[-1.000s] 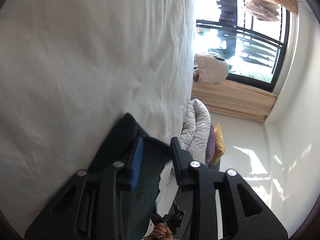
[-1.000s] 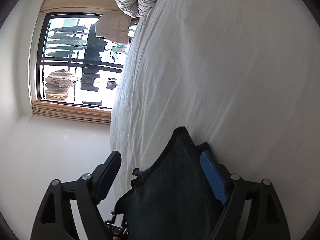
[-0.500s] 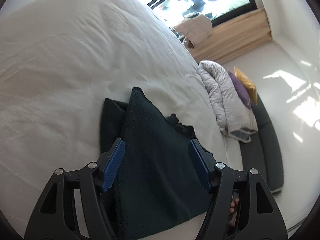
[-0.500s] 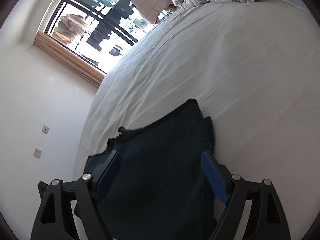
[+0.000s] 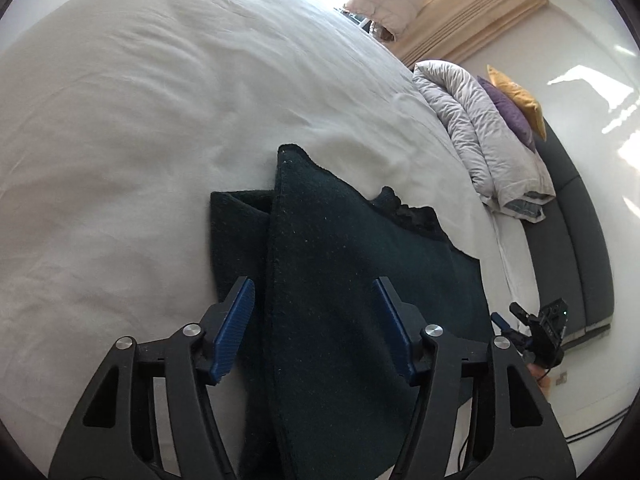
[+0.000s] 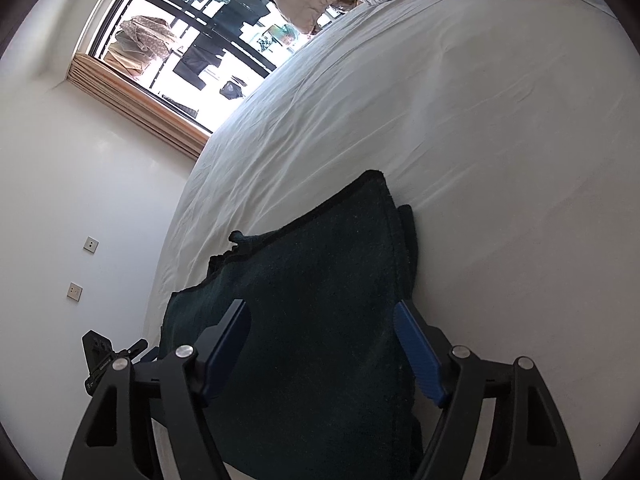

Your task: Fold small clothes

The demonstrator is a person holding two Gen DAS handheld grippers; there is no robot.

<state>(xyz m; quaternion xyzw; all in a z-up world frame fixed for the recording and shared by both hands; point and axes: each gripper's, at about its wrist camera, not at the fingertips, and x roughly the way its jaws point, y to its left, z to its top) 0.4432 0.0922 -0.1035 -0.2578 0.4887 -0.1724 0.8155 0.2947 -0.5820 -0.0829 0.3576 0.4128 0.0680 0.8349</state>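
Newly flattened garment (image 5: 352, 280), near edge cropped

white bed (image 5: 140, 120), rumpled grey duvet (image 5: 492, 128), window (image 6: 192, 44).

Dark garment (image 5: 340, 280) now flat, clear of both claws

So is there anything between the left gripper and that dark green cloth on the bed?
Nothing visible. The left gripper hangs right above the dark green cloth, jaws closing but pads off the fabric. Only white sheet lies around it.
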